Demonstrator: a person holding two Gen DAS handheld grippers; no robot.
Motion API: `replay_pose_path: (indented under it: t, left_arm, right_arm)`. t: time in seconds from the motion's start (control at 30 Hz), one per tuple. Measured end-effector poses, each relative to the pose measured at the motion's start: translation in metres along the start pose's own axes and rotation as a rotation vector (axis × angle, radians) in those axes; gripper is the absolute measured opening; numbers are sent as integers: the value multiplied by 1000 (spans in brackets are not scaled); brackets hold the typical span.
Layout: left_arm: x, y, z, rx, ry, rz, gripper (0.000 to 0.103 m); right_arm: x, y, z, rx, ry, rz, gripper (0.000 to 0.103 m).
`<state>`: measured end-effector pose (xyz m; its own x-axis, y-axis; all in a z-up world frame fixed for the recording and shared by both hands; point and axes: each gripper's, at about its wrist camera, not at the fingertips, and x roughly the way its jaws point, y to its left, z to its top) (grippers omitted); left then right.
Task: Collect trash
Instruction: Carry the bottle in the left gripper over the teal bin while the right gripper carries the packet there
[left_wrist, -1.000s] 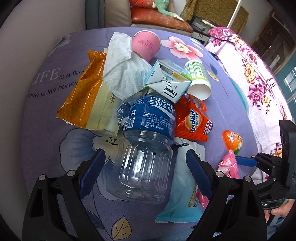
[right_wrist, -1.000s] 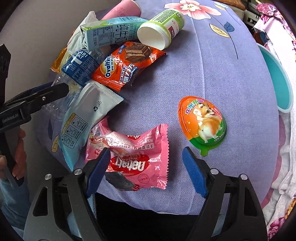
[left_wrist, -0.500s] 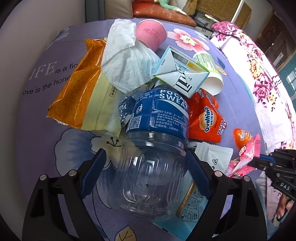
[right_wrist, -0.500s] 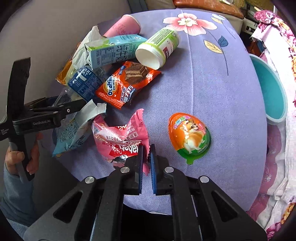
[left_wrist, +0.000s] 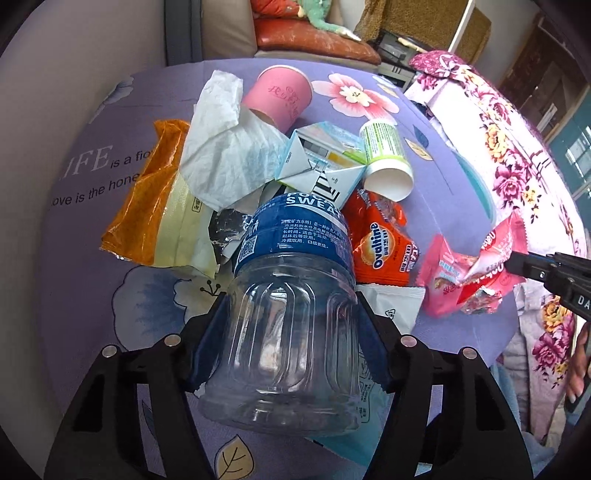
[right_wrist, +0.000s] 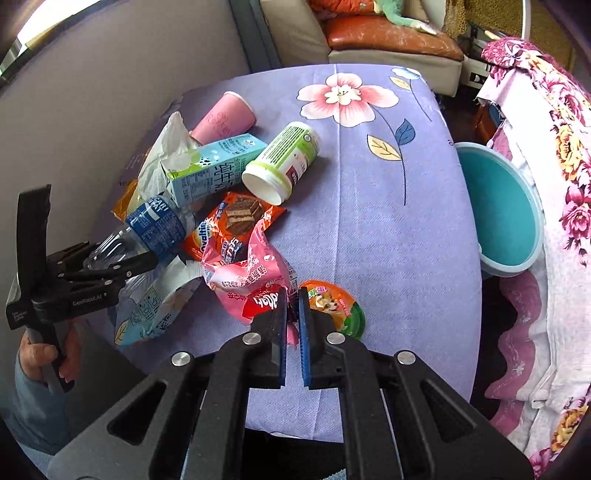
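Observation:
My left gripper (left_wrist: 291, 332) is shut on the clear Pocari Sweat bottle (left_wrist: 291, 295), its pads pressed to both sides near the bottle's base; the bottle also shows in the right wrist view (right_wrist: 147, 229). My right gripper (right_wrist: 291, 317) is shut on the pink wafer wrapper (right_wrist: 251, 284) and holds it lifted off the purple tablecloth (right_wrist: 369, 221); the wrapper also shows in the left wrist view (left_wrist: 469, 273). Other trash lies in a pile: an orange Ovaltine packet (left_wrist: 384, 243), a milk carton (left_wrist: 321, 162), a pink paper cup (left_wrist: 280, 96) and a green-white cup (left_wrist: 384, 162).
A teal basin (right_wrist: 506, 218) stands off the table's right edge beside a floral cloth (right_wrist: 554, 147). An orange-green toy egg (right_wrist: 340, 306) lies just past my right fingers. A light blue packet (right_wrist: 147, 310), white tissue (left_wrist: 229, 147) and orange bag (left_wrist: 147, 199) lie left.
My left gripper closed on the bottle and raised it. My right gripper closed on the pink wrapper and lifted it off the table, pulling back from the pile.

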<state>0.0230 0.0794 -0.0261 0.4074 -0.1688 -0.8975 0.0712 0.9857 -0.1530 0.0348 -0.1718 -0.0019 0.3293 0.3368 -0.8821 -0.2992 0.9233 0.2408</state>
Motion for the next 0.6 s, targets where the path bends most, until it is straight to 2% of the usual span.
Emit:
replay_pose_path:
  t: [0.43, 0.6]
  left_arm:
    - [-65, -23, 10, 18, -117, -63, 66]
    - [-68, -51, 25, 73, -129, -84, 67]
  right_arm:
    - [-30, -40, 21, 71, -95, -20, 5]
    - [-41, -58, 27, 93, -133, -28, 5]
